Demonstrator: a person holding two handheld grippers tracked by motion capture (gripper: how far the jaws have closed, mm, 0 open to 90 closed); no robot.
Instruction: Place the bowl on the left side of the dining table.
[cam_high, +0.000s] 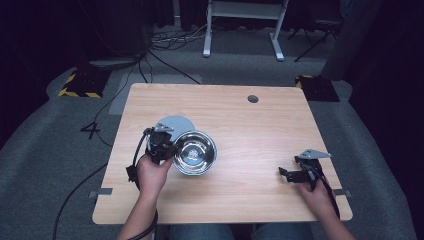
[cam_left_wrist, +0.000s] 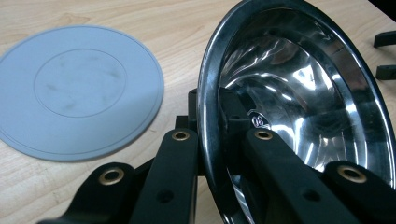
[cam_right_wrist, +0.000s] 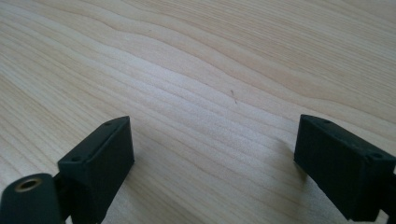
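A shiny steel bowl (cam_high: 196, 153) is tipped up at the left middle of the wooden table (cam_high: 260, 130), beside a flat grey round mat (cam_high: 176, 123). My left gripper (cam_high: 168, 150) is shut on the bowl's left rim. In the left gripper view the bowl (cam_left_wrist: 303, 88) stands on edge, its rim pinched between the two black jaws of the gripper (cam_left_wrist: 211, 112), and the grey mat (cam_left_wrist: 74, 88) lies to the left. My right gripper (cam_high: 289, 167) rests near the table's right front, open. In its own view this gripper (cam_right_wrist: 215, 158) has only bare wood between the fingers (cam_right_wrist: 100, 154).
A round cable hole (cam_high: 253, 98) sits near the table's far edge. Grey carpet, loose cables (cam_high: 150, 60) and a white desk frame (cam_high: 242, 30) lie beyond the table. The right gripper (cam_left_wrist: 385, 56) shows small past the bowl in the left gripper view.
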